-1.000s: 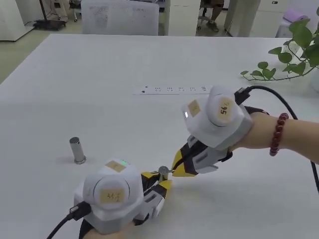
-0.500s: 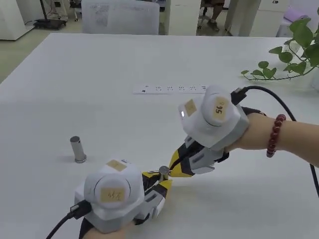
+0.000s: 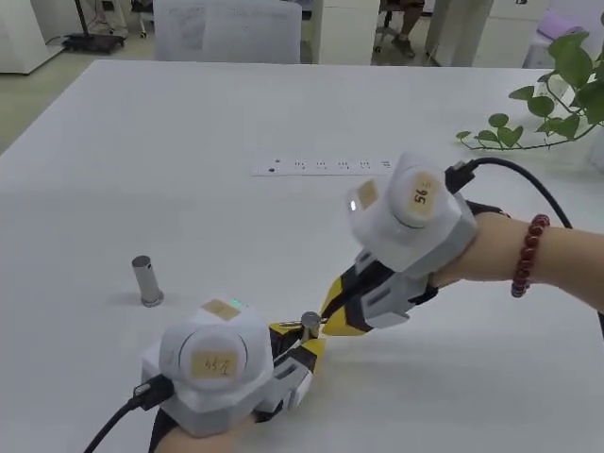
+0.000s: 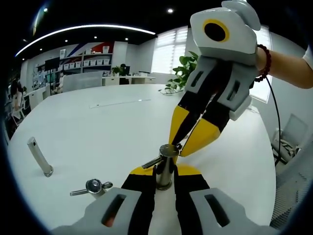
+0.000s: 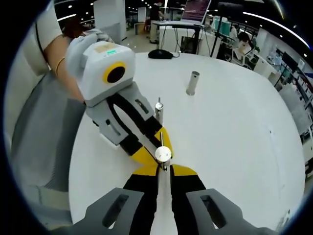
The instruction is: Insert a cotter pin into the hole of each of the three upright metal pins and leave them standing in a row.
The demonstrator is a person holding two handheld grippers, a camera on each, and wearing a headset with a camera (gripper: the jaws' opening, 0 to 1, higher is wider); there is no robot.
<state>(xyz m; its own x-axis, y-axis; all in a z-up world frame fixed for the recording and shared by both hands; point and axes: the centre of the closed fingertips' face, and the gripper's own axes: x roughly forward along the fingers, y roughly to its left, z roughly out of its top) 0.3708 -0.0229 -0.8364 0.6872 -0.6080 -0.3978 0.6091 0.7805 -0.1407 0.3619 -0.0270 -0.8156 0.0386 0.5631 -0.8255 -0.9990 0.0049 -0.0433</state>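
By table (image 3: 283, 113) edge, left claw (image 3: 302, 349) gripping pin (image 4: 167, 164), right claw (image 4: 181, 148) touching

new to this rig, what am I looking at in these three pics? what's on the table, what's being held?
No robot: a person holds a two-jaw tool in each hand. One picture comes from a headset camera looking down; the round ones come from cameras riding on each tool. The left tool is shut on an upright metal pin. The right tool pinches a cotter pin at that pin's hole. On the white table: a bare pin, another pin that seems already fitted, a power strip, and a plant trailing over its edge.
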